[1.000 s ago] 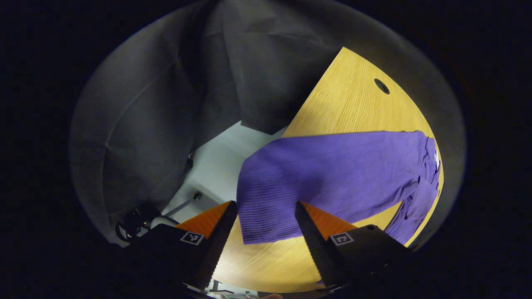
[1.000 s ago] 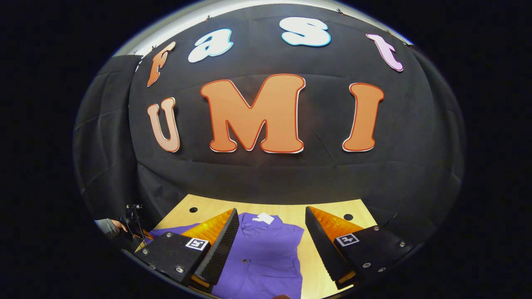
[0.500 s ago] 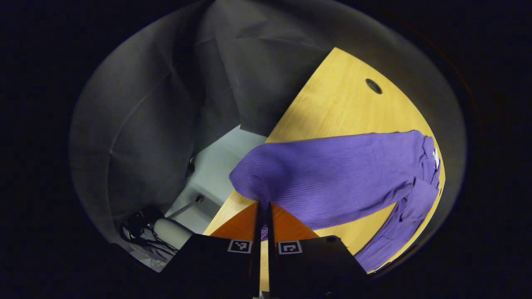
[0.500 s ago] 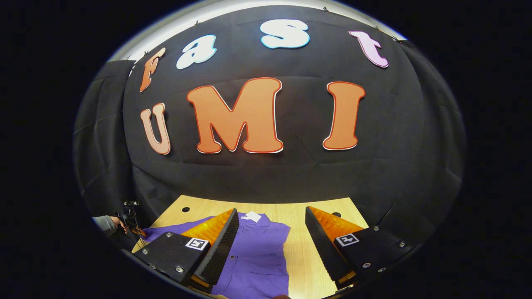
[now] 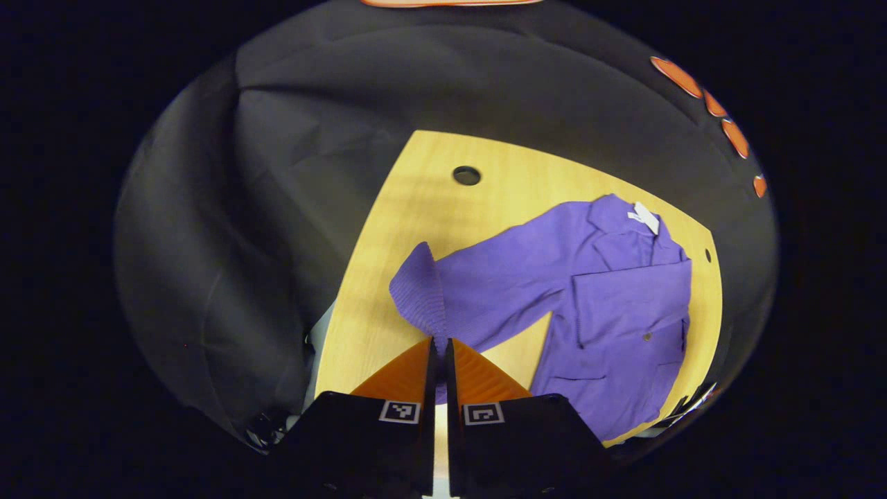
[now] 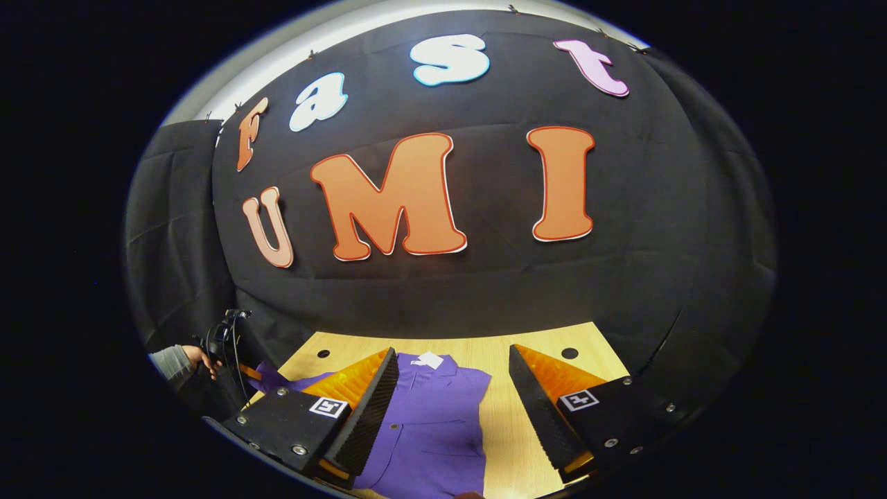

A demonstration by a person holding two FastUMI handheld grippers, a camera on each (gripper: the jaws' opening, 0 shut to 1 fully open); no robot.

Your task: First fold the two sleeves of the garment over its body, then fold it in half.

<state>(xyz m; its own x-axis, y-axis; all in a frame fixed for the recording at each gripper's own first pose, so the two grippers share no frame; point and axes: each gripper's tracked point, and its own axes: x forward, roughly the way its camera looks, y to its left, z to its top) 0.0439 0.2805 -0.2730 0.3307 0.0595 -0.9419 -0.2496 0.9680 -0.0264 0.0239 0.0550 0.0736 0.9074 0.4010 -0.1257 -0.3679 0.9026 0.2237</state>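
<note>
Sleeve cuff [image 5: 420, 294] between left gripper [image 5: 439, 344] jaws

In the left gripper view you have bare bench [image 5: 416, 208] at upper centre, past the purple garment [image 5: 610, 305], broken by one round hole [image 5: 466, 175]. In the right gripper view a bare strip lies lower centre, and black cloth wall [image 6: 485, 291] closes the far edge.
</note>
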